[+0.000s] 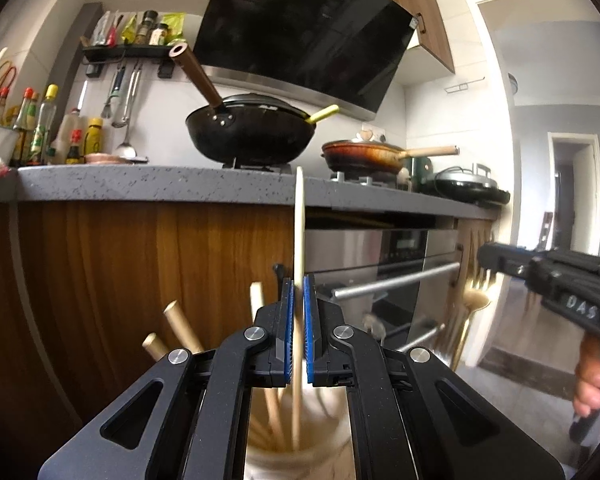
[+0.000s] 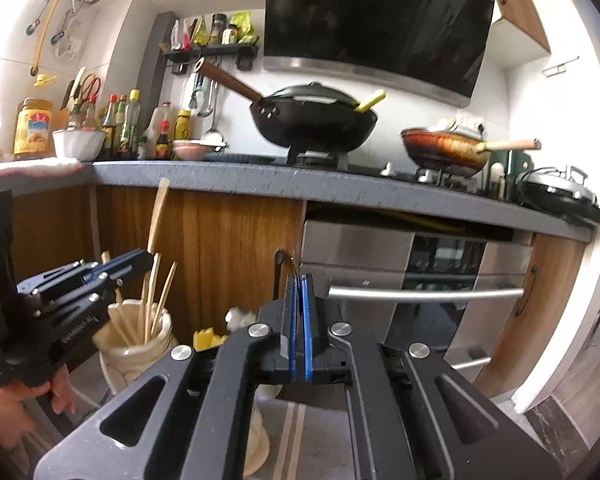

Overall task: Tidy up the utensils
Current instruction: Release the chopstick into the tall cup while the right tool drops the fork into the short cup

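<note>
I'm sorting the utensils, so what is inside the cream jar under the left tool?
The cream jar holds several wooden utensils, handles sticking up. The left tool grips a pale wooden spatula reaching down into it. The jar's bottom is hidden.

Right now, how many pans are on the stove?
2: a black wok with a lid at the left, and a brown frying pan to its right. Others may be hidden beyond the view.

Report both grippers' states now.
Left gripper: shut on pale flat wooden spatula.
Right gripper: shut on thin gold-coloured metal utensil.
</note>
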`<state>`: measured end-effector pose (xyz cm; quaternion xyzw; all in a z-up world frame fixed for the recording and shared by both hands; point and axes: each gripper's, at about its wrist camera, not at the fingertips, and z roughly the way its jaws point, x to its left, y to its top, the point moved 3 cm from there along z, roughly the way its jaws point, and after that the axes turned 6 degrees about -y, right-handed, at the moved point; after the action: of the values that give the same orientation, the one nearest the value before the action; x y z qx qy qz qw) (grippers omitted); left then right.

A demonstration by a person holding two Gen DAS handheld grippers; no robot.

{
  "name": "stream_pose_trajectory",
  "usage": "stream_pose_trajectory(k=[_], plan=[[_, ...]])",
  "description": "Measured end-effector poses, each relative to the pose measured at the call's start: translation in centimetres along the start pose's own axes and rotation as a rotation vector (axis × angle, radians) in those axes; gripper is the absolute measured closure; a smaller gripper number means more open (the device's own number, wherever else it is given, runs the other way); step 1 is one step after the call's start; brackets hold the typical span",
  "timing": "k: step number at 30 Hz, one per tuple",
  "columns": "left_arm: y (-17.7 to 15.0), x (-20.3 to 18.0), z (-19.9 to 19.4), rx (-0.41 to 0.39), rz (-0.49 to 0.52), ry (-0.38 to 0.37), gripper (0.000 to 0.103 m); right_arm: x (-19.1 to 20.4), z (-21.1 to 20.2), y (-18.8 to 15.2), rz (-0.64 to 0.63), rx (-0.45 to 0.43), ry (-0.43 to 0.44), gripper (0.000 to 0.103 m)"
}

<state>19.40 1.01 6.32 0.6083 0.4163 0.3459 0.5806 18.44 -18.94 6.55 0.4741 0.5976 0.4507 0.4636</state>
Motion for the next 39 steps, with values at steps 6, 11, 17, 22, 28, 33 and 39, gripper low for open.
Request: stream_pose_trajectory(k=[6,11,17,22,28,33,39], plan=[[-1.4,-0.3,-2.5,0.027,0.031,0.006,0.094,0.4,-0.4,-1.8,-0.001,0.014,-0.013,0.1],[-2.2,-0.4,-4.5,0.053,0.022,0.011,0.082,0.0,-0.1,-2.0,0.016,0.045,-0.031,0.096],[-3.6,-0.5,-6.3,0.101,0.031,0.027,0.062,-0.6,-1.2,-2.1,0.044,0.049,-0.019,0.057],[-4.9,-0.5,-8.2,0.13,0.017,0.043,0.042,-0.8,-3.4,-2.9,0.059,0.044,-0.014,0.033],[-6.6,-1.1,-10.2,0.151,0.035,0.071,0.022,0.0,-5.2,-5.6,0.058,0.063,0.027,0.012],[-7.8,-1.1,-11.2,0.158,0.029,0.103,0.013,0.6,-5.3,-8.4,0.082,0.094,0.066,0.006],[-8.4,-1.0,-11.7,0.15,0.04,0.138,0.01,1.2,-5.3,-11.3,0.081,0.103,0.079,0.006]])
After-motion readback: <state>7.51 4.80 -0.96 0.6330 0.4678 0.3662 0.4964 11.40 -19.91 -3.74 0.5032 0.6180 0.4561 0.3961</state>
